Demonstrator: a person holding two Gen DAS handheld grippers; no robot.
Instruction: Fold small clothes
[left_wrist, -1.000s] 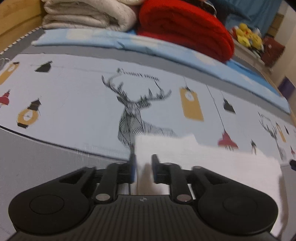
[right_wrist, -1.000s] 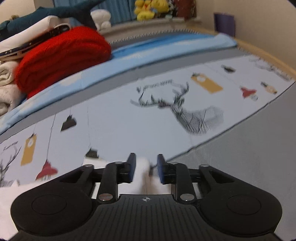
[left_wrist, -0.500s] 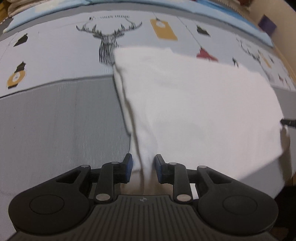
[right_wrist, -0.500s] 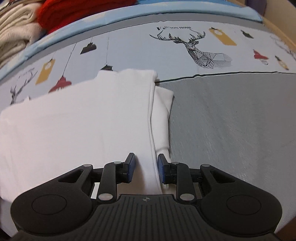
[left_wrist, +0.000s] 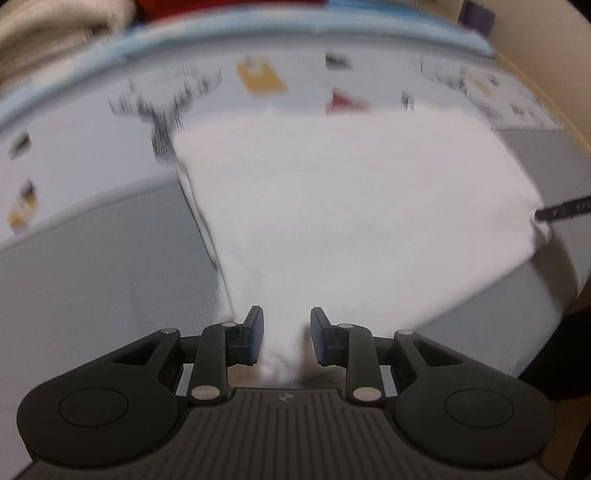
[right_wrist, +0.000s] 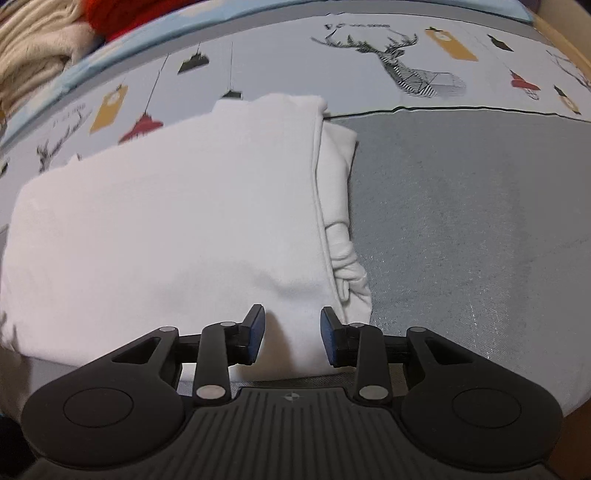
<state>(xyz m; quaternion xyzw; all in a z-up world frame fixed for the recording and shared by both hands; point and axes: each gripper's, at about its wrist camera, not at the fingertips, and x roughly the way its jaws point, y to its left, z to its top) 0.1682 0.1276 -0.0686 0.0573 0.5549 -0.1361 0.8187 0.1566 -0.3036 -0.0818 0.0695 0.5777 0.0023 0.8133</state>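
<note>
A white garment (left_wrist: 351, 206) lies folded on the bed, blurred in the left wrist view. Its near left corner narrows into my left gripper (left_wrist: 286, 336), whose pads are shut on the bunched cloth. The right wrist view shows the same garment (right_wrist: 177, 221) flat, with a folded edge and a tucked sleeve (right_wrist: 340, 206) along its right side. My right gripper (right_wrist: 291, 334) stands over the near right corner. Its jaws are opening, with cloth between the pads but not pressed by them. A dark tip (left_wrist: 561, 212) touches the garment's far right corner in the left wrist view.
The bed carries a pale sheet with deer and lantern prints (right_wrist: 406, 70) and a grey band (right_wrist: 461, 221) near the front. A red blanket (right_wrist: 122, 14) and a cream blanket (right_wrist: 33, 48) are piled at the back left. A wooden bed edge (right_wrist: 569, 40) runs along the right.
Both views tipped down from the far bedding onto the white garment. The right jaws have spread apart off the cloth. The left view shifted and is now blurred.
</note>
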